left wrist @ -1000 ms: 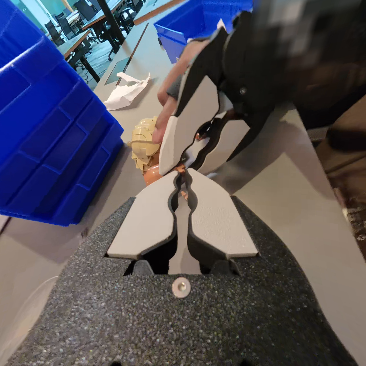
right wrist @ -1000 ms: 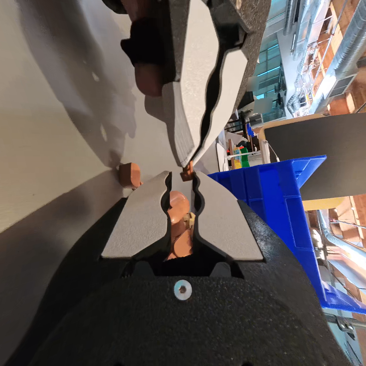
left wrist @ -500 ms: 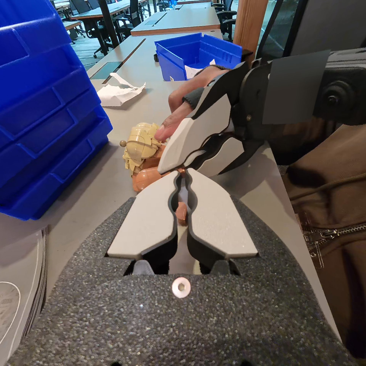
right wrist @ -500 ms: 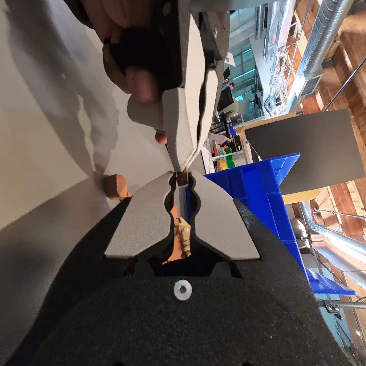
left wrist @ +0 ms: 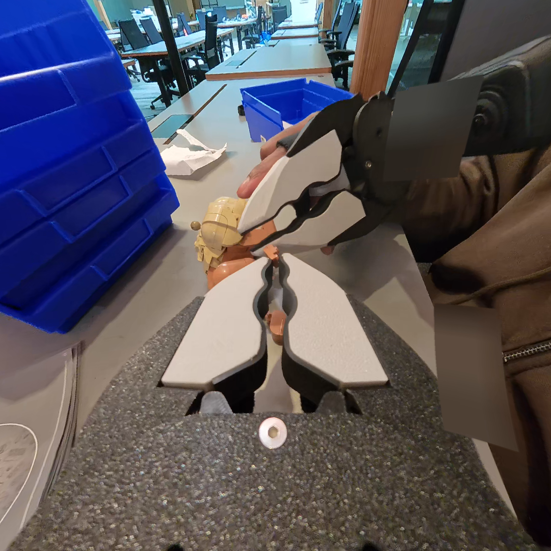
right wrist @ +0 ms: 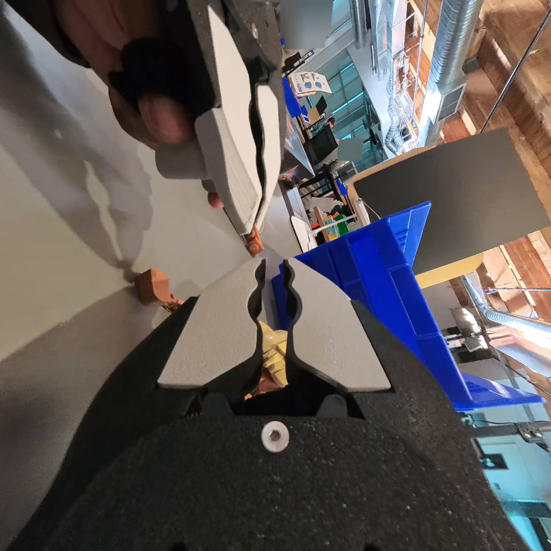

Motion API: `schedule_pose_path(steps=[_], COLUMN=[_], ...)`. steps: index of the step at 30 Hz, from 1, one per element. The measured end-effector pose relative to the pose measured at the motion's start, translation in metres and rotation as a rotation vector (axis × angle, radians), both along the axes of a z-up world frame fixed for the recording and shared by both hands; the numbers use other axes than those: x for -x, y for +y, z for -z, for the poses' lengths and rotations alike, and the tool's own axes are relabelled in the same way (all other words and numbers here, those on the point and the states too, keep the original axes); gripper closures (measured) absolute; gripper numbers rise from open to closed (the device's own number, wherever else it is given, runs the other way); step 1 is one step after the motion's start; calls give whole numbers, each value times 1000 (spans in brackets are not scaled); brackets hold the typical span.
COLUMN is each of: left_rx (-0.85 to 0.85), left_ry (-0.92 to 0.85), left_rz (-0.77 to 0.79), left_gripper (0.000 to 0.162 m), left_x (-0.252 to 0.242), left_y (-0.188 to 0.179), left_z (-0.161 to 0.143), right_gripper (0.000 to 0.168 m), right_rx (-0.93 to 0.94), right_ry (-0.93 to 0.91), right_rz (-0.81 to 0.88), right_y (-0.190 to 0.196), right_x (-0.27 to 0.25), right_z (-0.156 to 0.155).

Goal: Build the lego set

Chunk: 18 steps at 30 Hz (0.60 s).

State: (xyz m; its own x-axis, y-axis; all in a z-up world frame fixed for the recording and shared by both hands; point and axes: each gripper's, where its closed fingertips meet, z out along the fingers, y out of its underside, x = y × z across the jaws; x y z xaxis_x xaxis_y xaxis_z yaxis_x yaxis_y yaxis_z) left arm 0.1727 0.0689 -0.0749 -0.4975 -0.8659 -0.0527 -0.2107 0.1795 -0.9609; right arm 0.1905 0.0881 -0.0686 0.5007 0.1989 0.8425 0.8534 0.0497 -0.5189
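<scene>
My left gripper (left wrist: 275,262) is shut on a small brown lego piece (left wrist: 272,252) that sticks out past its tips. In the right wrist view the left gripper (right wrist: 252,231) comes in from above with that piece (right wrist: 254,243) at its tip. My right gripper (right wrist: 273,264) has a narrow gap between its tips and nothing in it. In the left wrist view it (left wrist: 247,241) hovers over the tan and brown lego figure (left wrist: 220,235), which lies on the grey table. The figure also shows through the right fingers (right wrist: 272,354). The two grippers are tip to tip, just apart.
A loose brown lego part (left wrist: 275,325) lies on the table under my left fingers, also in the right wrist view (right wrist: 150,286). Stacked blue bins (left wrist: 74,179) stand at the left, another blue bin (left wrist: 286,104) behind. Crumpled white paper (left wrist: 190,155) lies beyond the figure. A jacket sleeve (left wrist: 492,238) is at the right. Left and right tips are no more than a few centimetres apart.
Half a second ago the small brown piece sat between the right gripper's tips as well. Now it is out of them, held only by the left gripper, and the grippers have drawn slightly apart.
</scene>
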Motion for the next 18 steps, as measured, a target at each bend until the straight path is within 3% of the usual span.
schedule_pose_path(steps=[12,18], left_rx=[425,467], left_ry=[-56,-87], left_rz=[105,117], left_gripper=[159,159], left_x=[7,6], left_y=[3,1], left_z=[-33,-37], right_gripper=[152,151], right_rx=[-73,-103], right_ry=[160,206], right_rz=[-95,-90], right_y=[-10,-8], right_x=[14,21], right_z=[-25,-31])
